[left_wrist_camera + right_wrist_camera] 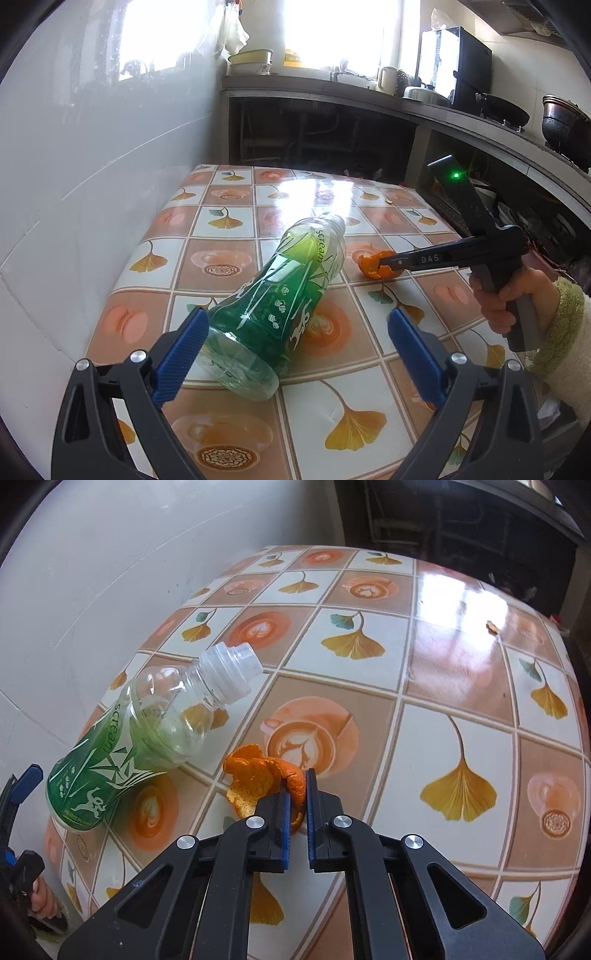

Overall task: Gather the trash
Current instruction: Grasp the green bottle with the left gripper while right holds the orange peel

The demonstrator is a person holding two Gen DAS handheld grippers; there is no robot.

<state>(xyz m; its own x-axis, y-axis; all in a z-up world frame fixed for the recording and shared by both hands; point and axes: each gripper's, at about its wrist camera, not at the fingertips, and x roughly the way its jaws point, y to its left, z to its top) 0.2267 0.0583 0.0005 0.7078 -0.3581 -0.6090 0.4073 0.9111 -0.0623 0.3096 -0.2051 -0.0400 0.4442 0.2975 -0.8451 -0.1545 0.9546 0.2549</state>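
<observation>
Right tongs (298, 797): clamped on orange peel (258, 775), partly hidden. Left tongs (295, 328): wide open, straddling plastic bottle (280, 295); cap visible only from right wrist.

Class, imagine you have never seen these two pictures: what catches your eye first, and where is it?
A green-labelled plastic bottle lies on its side on the tiled tabletop, between the open left gripper's blue fingers. Just beside it, the right gripper is shut on a curl of orange peel.
</observation>
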